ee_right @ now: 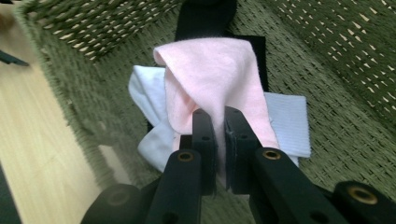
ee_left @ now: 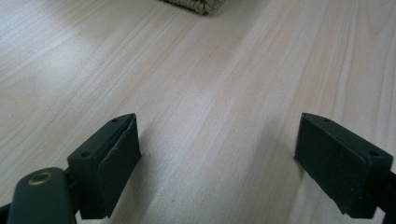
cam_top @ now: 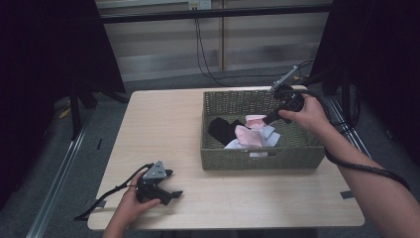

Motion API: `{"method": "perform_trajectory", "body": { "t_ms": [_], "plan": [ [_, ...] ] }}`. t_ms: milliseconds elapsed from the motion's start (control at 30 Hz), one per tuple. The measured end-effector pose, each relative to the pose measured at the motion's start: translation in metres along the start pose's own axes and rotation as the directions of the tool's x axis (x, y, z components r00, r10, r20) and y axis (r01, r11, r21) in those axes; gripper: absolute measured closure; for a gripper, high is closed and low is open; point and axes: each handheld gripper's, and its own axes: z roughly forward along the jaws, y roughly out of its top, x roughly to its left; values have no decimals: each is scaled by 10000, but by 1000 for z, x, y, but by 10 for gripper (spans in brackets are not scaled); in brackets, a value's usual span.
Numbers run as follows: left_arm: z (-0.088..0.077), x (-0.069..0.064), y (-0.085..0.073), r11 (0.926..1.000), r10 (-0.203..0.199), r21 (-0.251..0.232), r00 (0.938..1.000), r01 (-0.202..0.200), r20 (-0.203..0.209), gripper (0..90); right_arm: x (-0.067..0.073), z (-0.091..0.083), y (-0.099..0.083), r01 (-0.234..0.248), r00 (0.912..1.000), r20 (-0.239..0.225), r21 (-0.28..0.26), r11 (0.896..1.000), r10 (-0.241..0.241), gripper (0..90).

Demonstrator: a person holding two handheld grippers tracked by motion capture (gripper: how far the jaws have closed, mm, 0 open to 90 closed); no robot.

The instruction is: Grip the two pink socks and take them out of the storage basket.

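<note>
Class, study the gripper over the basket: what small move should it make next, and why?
Probably lift a little higher: the right gripper is shut on the pink cloth, whose free end drapes over the white cloth and black cloth inside the basket. Raising it should free it from the pile.

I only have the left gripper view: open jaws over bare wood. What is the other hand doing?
Observer: The right gripper is shut on a pink cloth inside the basket.
Operator: Anything else in there?
Observer: Yes, a white cloth and a black cloth lie under the pink one.
Operator: And where is the left gripper from the basket?
Observer: The left gripper rests on the table near its front edge, apart from the basket, to its left in the high view.
</note>
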Motion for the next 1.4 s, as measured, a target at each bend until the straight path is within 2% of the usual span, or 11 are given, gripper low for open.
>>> {"method": "perform_trajectory", "body": {
  "t_ms": [167, 233, 633, 667, 1100, 1300, 1400],
  "plan": [
    [0, 0, 0, 10000, 31, 17, 10000, -31, -3, 134, 8, -7, -2, 132, 9998, -125, 64, 9999, -131, 842],
    [0, 0, 0, 10000, 30, 14, 10000, -30, -2, 134, 14, -12, -4, 307, 9990, -320, 113, 9995, -303, 842],
    [0, 0, 0, 10000, -2, -1, 10000, 2, 2, 134, 37, -33, -12, 905, 9934, -718, 36, 9959, -900, 840],
    [0, 0, 0, 10000, 20, 17, 10000, -20, 4, 134, 41, -35, -14, 1086, 9910, -792, 78, 9941, -1076, 839],
    [0, 0, 0, 10000, 2, -17, 10000, -2, -43, 134, 61, -40, -22, 1727, 9762, -1305, -143, 9849, -1731, 838],
    [0, 0, 0, 10000, -3, -29, 10000, 3, -21, 134, 78, -41, -27, 2237, 9613, -1611, -185, 9745, -2237, 836],
    [0, 0, 0, 10000, -3, -28, 10000, 3, -20, 134, 81, -41, -28, 2332, 9588, -1643, -101, 9724, -2316, 834]
  ]
}}
